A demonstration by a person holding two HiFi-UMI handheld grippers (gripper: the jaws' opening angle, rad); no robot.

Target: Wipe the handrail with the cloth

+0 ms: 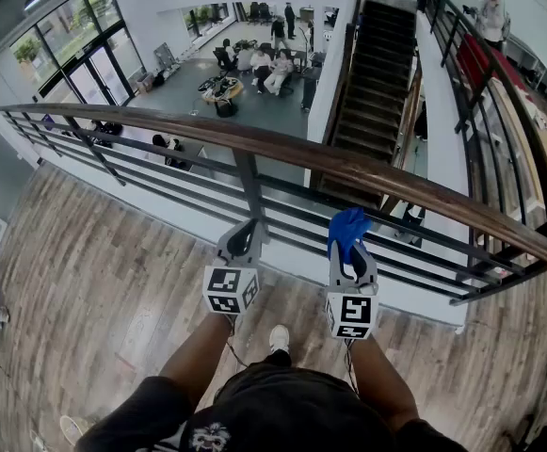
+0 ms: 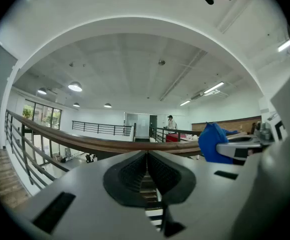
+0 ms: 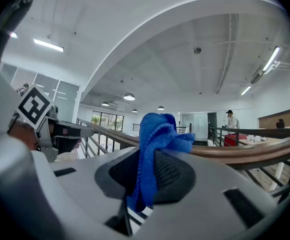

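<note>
Faces a long brown wooden handrail (image 1: 367,172) on black metal railing bars (image 1: 250,188), at the edge of a wood-plank floor (image 1: 85,262) above an open hall. Past the bars, looks down on a group of seated people (image 1: 259,62) far below, with a dark staircase (image 1: 377,73) to their right and tall glass doors (image 1: 80,59) at the left.

Holds both forearms out side by side. Points the left hand-held gripper (image 1: 243,232) and the right hand-held gripper (image 1: 352,252) forward, near each other, both short of the rail and apart from it. Clamps a bunched blue cloth (image 1: 346,226) in the right one, a tuft standing up past the tips and a tail hanging beneath them. Presses the left one's jaws together on nothing.

From the left gripper view, catches the cloth (image 2: 212,141) and its holder at the right edge, the rail crossing behind the closed tips. From the right gripper view, catches the other tool's marker cube (image 3: 34,106) at the left and a standing person in white (image 3: 230,120) by a farther railing. Only from the head view, takes in the floor, the hall and a white shoe (image 1: 280,339).
</note>
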